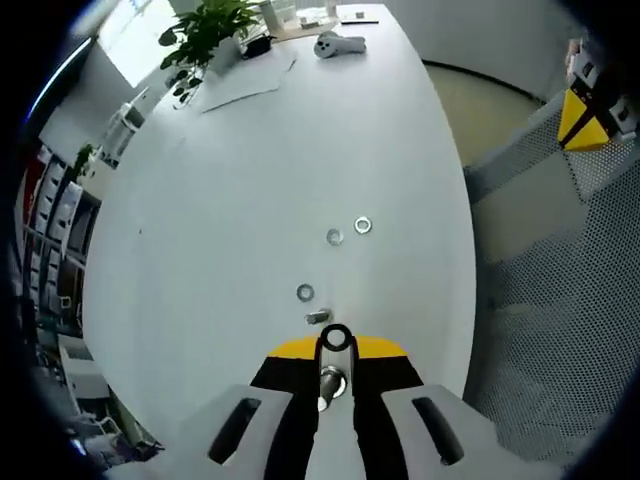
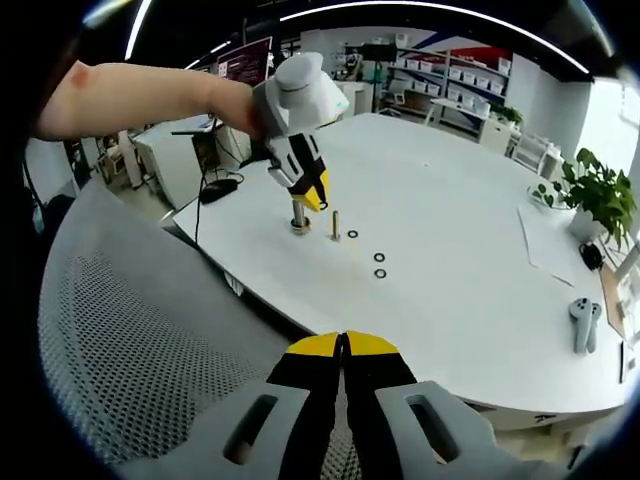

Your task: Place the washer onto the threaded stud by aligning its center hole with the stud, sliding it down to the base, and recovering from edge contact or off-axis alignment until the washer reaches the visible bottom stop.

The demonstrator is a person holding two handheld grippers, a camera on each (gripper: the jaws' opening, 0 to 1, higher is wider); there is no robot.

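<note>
Washer (image 1: 336, 339) sits clamped at the tip of the left gripper (image 1: 335, 352), its ring standing up betw the yellow-edged jaws, w/ a shiny metal piece (image 1: 331, 384) just behind it in the jaw gap. Right below the tip on the white table (image 1: 250, 170) is a short metal stud (image 1: 318, 317), near but not thru the held washer as far as the left gripper view shows. Three loose washers lie flat past it: one close (image 1: 305, 292), two more further out (image 1: 334, 237) and (image 1: 363, 225), those two just beside each other.

Right gripper view: left gripper (image 2: 303, 182) is held in a person's hand (image 2: 235, 105), pointing down over a stud base (image 2: 299, 224) at the table's near edge; a second upright stud (image 2: 335, 224) stands just beside it, the loose washers (image 2: 380, 258) in a row beyond. Right gripper (image 2: 344, 345) has jaws pressed together, nothing betw them, hanging over a grey mesh chair (image 2: 130, 340), well apart from the work.

No containers w/ parts in them; closest is a potted plant (image 1: 205, 35) at the far end, w/ paper sheets (image 1: 245, 82) and a white controller (image 1: 338, 44) nearby.
</note>
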